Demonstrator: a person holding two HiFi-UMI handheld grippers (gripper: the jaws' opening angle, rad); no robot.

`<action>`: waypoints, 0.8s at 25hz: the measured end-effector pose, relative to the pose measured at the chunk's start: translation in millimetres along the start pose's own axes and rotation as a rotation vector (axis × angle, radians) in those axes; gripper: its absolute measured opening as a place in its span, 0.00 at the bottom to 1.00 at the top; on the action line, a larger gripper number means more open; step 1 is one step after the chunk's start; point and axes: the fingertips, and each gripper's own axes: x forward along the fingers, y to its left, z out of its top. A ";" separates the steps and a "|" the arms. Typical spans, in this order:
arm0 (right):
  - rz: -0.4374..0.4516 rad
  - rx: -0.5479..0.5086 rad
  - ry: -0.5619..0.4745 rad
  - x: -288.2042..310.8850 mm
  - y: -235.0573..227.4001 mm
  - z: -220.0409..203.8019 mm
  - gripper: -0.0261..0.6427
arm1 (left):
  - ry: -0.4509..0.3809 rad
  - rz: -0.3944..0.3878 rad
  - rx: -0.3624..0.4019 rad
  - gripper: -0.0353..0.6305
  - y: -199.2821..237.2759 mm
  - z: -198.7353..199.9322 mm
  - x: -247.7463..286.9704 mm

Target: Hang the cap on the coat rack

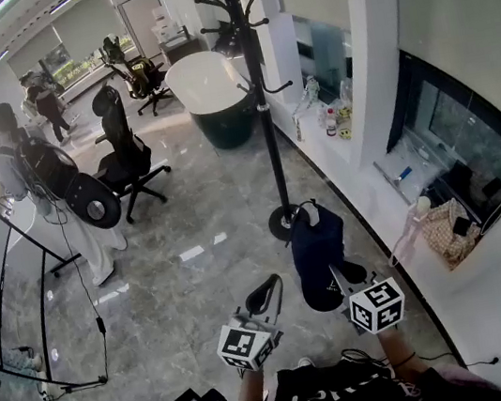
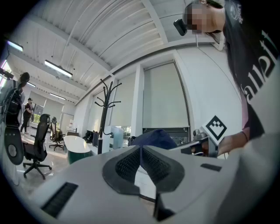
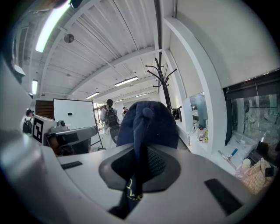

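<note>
A navy cap (image 1: 320, 255) hangs in front of me, with my right gripper (image 1: 338, 277) shut on its fabric. In the right gripper view the cap (image 3: 146, 127) rises between the closed pads and hides the middle of the room. The black coat rack (image 1: 260, 98) stands on the floor just beyond the cap, its round base (image 1: 285, 222) close behind it and its hooks high up. The rack also shows in the right gripper view (image 3: 164, 85) and the left gripper view (image 2: 104, 118). To the cap's left my left gripper (image 1: 266, 295) is shut and empty, its pads (image 2: 131, 162) meeting.
A white and green bathtub (image 1: 214, 96) stands behind the rack. Black office chairs (image 1: 125, 163) and people are at the back left. A whiteboard stand (image 1: 17, 281) is on the left. The window sill (image 1: 359, 167) on the right holds bottles, with a bag (image 1: 446, 229) below.
</note>
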 end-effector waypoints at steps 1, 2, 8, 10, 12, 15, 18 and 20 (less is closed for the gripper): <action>-0.002 0.002 -0.001 1.6 3.7 -0.5 0.08 | -0.001 -0.003 0.001 0.06 2.8 0.8 -2.5; -0.003 0.004 -0.002 3.2 7.3 -1.1 0.08 | -0.003 -0.005 0.001 0.06 5.4 1.3 -4.9; -0.015 0.018 0.009 6.3 26.4 -14.7 0.08 | -0.004 -0.020 -0.011 0.06 15.2 -5.9 -19.8; -0.020 0.018 0.027 5.3 31.3 -21.8 0.08 | -0.011 -0.022 -0.032 0.06 18.5 -10.1 -23.3; -0.021 0.014 0.047 5.0 34.1 -28.5 0.08 | -0.014 -0.022 -0.053 0.06 21.4 -14.2 -24.2; -0.024 0.022 0.067 5.7 33.5 -35.8 0.08 | -0.002 -0.024 -0.069 0.06 23.7 -21.6 -22.4; -0.025 0.024 0.078 11.9 31.9 -36.7 0.08 | 0.010 -0.021 -0.084 0.06 31.0 -26.2 -18.6; -0.020 0.023 0.078 18.8 29.5 -33.9 0.08 | 0.012 -0.016 -0.087 0.06 38.3 -26.7 -13.4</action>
